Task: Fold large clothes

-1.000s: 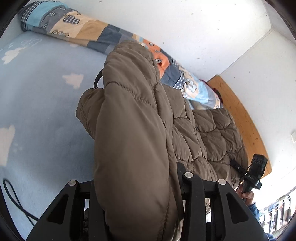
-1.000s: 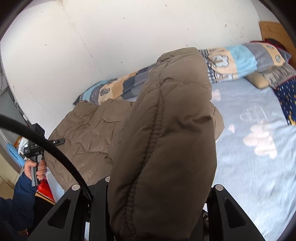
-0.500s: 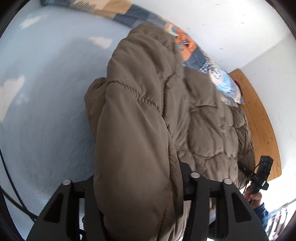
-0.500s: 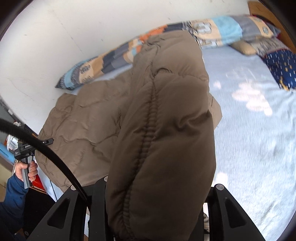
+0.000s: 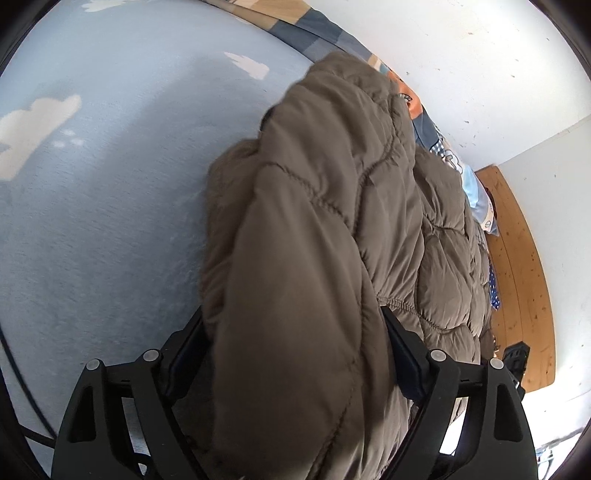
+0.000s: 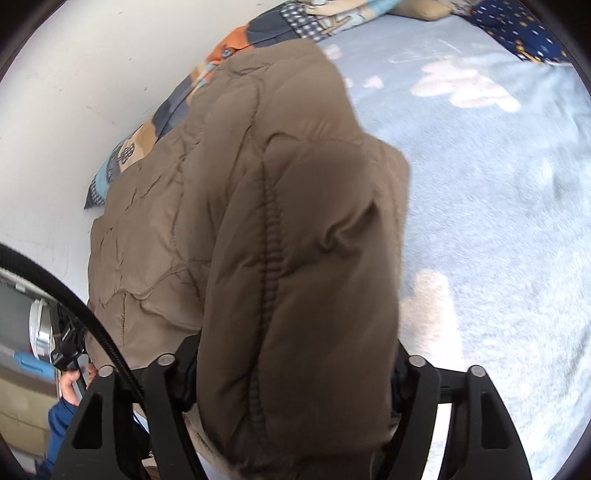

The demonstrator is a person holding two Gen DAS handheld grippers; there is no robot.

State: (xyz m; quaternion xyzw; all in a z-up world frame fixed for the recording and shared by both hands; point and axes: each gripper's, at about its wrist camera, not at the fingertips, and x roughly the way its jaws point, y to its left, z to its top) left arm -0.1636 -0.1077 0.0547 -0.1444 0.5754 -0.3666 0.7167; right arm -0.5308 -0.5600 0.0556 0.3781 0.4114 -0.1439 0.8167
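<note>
A thick fold of the brown quilted padded jacket is clamped by the left gripper and right gripper alike, raised over the pale blue cloud-print bed sheet beside the wall-side edge. The fold-over step appears in hand; next, the held edge likely needs laying flat across the jacket.

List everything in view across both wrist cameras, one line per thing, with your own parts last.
puffer jacket: one, brown, quilted, on the bed, an end pinched in each gripper.
bedsheet: one, light blue with white clouds, under the jacket.
patchwork quilt: one, blue, orange and beige, rolled along the wall.
star pillow: one, navy, far end of the bed.
bed frame: one, wooden, by the wall.
wall: white, behind the bed.
cable: one, black, crossing the right view.
left gripper: black, shut on the jacket.
right gripper: black, shut on the jacket.
</note>
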